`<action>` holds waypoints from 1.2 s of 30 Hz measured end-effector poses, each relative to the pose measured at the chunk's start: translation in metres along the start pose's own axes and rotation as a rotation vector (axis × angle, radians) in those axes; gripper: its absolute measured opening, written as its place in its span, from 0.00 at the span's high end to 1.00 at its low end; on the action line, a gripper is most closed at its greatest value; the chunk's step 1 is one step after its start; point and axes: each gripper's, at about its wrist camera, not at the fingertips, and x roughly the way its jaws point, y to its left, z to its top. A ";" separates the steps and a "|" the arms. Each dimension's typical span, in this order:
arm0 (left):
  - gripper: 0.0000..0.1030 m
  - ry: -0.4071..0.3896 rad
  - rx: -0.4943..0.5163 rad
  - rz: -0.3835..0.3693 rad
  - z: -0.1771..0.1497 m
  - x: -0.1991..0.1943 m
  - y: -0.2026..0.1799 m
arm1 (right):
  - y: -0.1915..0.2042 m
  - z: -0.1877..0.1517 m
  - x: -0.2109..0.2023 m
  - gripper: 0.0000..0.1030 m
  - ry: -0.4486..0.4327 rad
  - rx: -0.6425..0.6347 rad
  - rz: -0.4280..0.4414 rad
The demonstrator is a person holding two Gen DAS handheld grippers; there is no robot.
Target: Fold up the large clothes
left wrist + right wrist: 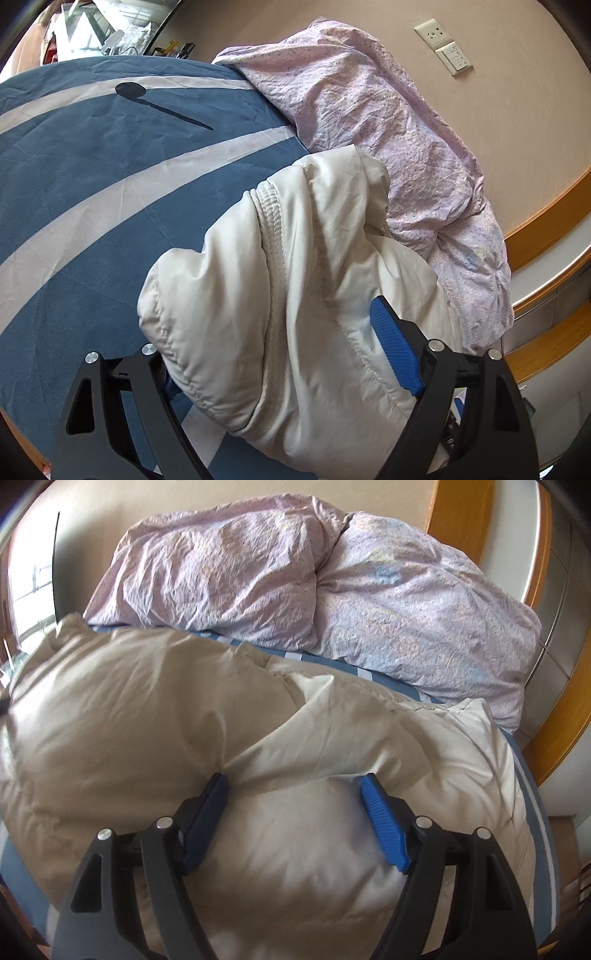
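Jacket [155,716], cream & puffy, is spread on blue-striped bed [92,166]; lilac duvet [332,598] bunched at far wall. Left gripper [295,369] clenched on jacket; right gripper [291,819] fingers released.

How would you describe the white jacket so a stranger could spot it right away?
Start at the bed with the blue, white-striped sheet. Beside the crumpled pink quilt lies the white jacket, puffy, smooth and cream-coloured, unlike the patterned bedding.

Cream jacket [295,295], blue-and-white striped sheet [92,177]
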 end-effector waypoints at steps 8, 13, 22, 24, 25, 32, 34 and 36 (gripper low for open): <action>0.18 -0.007 -0.034 -0.003 0.003 0.007 0.000 | 0.016 -0.003 0.002 0.27 -0.006 -0.072 -0.055; 0.21 -0.026 -0.062 -0.008 0.003 0.009 0.000 | 0.025 -0.006 0.010 0.27 0.006 -0.117 -0.088; 0.52 -0.079 -0.039 -0.040 0.006 0.000 -0.013 | 0.033 -0.010 0.017 0.27 0.009 -0.152 -0.113; 0.58 -0.092 -0.014 -0.054 0.006 -0.003 -0.021 | 0.035 -0.010 0.019 0.27 0.010 -0.162 -0.120; 0.60 -0.098 -0.001 -0.063 0.007 -0.005 -0.025 | 0.036 -0.010 0.019 0.27 0.010 -0.168 -0.123; 0.67 -0.148 0.096 -0.151 0.006 -0.023 -0.061 | 0.040 -0.010 0.021 0.27 0.005 -0.197 -0.134; 0.68 -0.158 0.125 -0.194 0.005 -0.028 -0.073 | 0.042 -0.011 0.021 0.27 0.000 -0.208 -0.140; 0.68 -0.166 0.156 -0.242 0.004 -0.033 -0.088 | 0.043 -0.010 0.022 0.28 -0.005 -0.217 -0.140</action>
